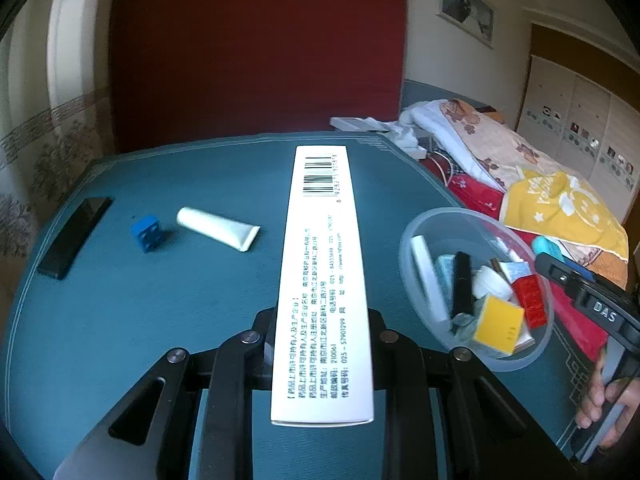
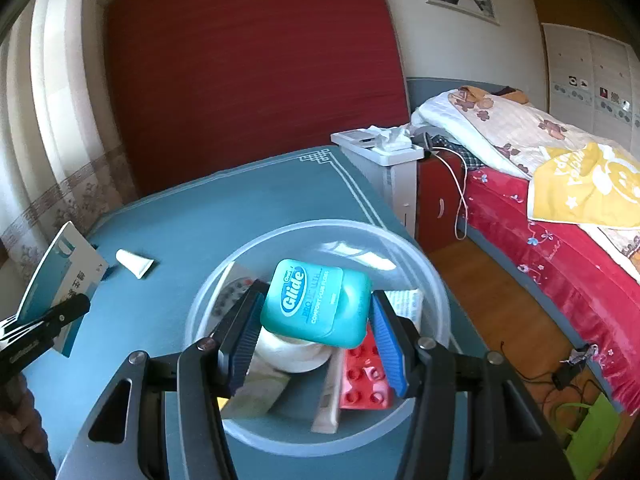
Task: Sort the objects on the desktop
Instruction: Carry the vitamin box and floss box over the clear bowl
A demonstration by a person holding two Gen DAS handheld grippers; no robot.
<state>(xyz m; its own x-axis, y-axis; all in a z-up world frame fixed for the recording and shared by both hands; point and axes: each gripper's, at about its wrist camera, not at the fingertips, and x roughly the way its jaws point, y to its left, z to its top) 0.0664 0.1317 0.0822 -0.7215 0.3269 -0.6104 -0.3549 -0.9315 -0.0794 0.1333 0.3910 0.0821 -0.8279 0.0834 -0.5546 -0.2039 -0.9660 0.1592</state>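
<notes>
Left gripper (image 1: pixel 320 332): jaws clamped on a long white box (image 1: pixel 320 280), held above the teal surface (image 1: pixel 160 300). Right gripper (image 2: pixel 316 332): jaws gripping a teal floss case (image 2: pixel 316 304) over the clear bowl (image 2: pixel 320 436) of sorted bits. White tube (image 1: pixel 218 228), blue brick (image 1: pixel 147 233), black bar (image 1: pixel 74 238) lie on the surface.

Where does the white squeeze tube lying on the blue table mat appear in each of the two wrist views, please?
Left wrist view: white squeeze tube lies upper left of centre, between the blue toy brick and the held long white carton.
Right wrist view: the tube sits at left, beyond the clear plastic bowl.
Shared landmark: that bowl, right of centre in the left view.
</notes>
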